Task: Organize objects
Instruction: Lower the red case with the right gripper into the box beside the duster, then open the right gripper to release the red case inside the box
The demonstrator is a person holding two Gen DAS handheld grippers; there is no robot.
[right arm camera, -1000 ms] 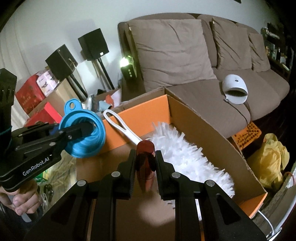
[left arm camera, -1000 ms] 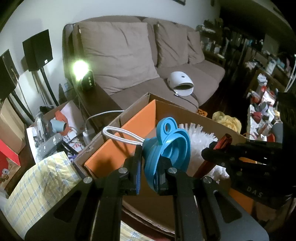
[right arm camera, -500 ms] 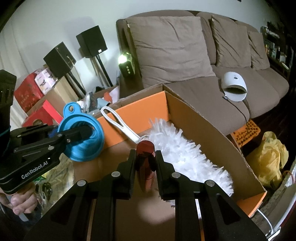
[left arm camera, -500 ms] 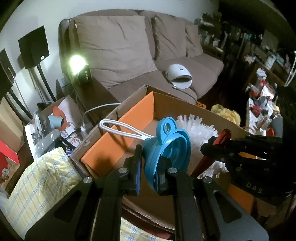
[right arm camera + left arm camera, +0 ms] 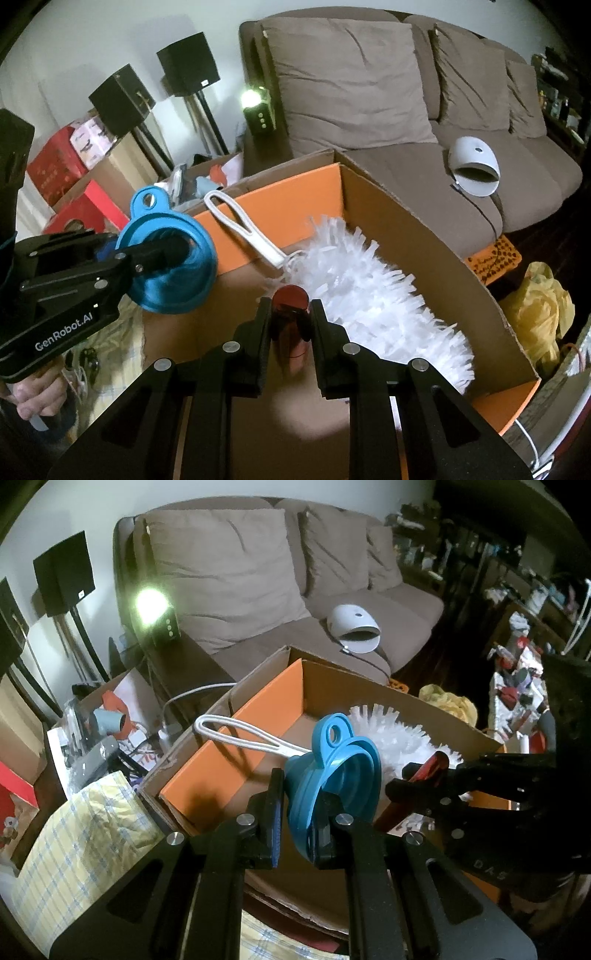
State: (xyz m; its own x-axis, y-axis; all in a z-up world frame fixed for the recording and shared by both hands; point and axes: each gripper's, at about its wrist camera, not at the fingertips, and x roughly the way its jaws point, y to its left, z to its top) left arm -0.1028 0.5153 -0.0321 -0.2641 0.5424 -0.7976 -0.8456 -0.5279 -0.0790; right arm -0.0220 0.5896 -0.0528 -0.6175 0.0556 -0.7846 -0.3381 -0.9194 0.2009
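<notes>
We noted both grippers over the cardboard box [image 5: 424, 236]. Left gripper [image 5: 301, 812] fingers clenched on blue funnel [image 5: 332, 775]; right gripper [image 5: 290, 325] fingers grasping red cylinder [image 5: 290, 314], long axis along fingers. Box floor lay directly below both; duster [image 5: 369, 295] just beyond the right gripper.

funnel [image 5: 332, 771]: blue; bottle [image 5: 290, 325]: dark red; duster [image 5: 369, 291]: white; box [image 5: 417, 236]: orange-lined brown; cloth [image 5: 77, 834]: yellow-blue check

Both my tongs tilt down: left tongs [image 5: 297, 814] clamped on funnel [image 5: 332, 775], right tongs [image 5: 290, 325] clamped on red tube [image 5: 290, 317].
</notes>
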